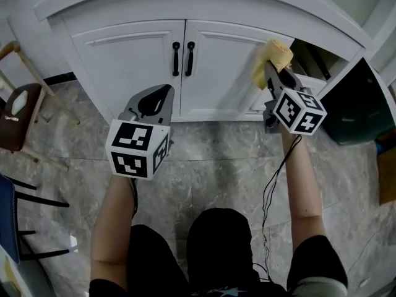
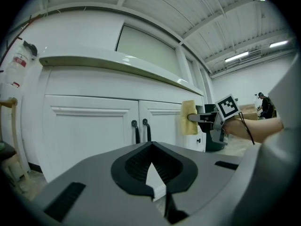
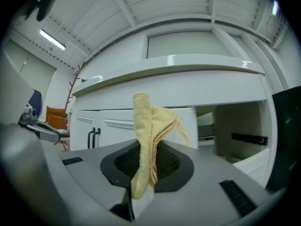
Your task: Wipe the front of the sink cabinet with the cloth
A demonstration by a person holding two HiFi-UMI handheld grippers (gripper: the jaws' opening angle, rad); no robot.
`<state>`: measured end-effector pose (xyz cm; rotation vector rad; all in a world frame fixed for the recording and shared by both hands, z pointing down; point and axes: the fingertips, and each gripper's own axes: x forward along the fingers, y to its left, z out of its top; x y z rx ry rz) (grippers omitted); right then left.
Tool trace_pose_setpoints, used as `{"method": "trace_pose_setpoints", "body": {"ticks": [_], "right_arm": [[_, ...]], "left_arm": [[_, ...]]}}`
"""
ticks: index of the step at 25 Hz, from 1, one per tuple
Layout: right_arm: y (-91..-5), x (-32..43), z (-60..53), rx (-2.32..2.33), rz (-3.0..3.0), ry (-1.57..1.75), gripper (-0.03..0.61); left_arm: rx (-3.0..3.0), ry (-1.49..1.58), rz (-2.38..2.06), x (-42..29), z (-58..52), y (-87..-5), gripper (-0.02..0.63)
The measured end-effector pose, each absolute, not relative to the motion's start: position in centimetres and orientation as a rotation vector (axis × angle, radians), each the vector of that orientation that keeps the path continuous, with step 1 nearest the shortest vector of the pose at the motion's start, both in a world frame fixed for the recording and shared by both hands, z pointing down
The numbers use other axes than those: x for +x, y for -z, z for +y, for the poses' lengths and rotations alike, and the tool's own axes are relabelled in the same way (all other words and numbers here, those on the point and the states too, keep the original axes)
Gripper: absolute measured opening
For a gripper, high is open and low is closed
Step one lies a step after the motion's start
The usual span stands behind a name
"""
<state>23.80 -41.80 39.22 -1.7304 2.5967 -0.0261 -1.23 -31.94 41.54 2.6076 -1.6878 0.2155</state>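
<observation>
The right gripper [image 3: 146, 171] is clenched on the yellow cloth [image 1: 273, 57], holding it at the top right corner of the right door [image 1: 223, 73] of the sink cabinet [image 1: 185, 8], beside an open compartment [image 1: 322, 64]. The left gripper [image 2: 151, 147] has its jaws together on nothing, held back from the left door [image 1: 127, 67], below the two black handles [image 1: 182, 58]

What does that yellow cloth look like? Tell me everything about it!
The cloth is pale yellow and looks soft and fuzzy, like towelling. It is bunched into loose folds, not spread flat. The right hand-held gripper pinches it between shut jaws, and most of it sticks out past them. It sits by the top right corner of the right cabinet door, beside the open compartment, and seems to press on the white door.
</observation>
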Motion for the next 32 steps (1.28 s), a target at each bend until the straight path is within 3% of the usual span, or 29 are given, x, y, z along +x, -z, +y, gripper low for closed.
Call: {"method": "trace_pose_setpoints", "body": {"ticks": [7,12,22,32], "right_arm": [[-41.7,11.2,-41.3,-1.449,2.777,0.072,0.063],[-43.4,7.1,-41.9,-1.437,2.839,0.044,0.063],[-44.7,10.2,-43.7,-1.562,2.791,0.077,0.063],[-45.0,18.5,-44.7,-1.72,2.695,0.076,0.064]], "left_arm": [[2.555,-0.279,-1.785,-6.1,-29.6,-42.7,0.015],[2.52,-0.26,-1.815,-8.3,-28.4,-43.4,0.015],[2.534,-0.245,-1.772,-7.4,-28.5,-44.6,0.015],[2.593,-0.243,-1.653,-2.2,-30.7,-45.2,0.015]]}}
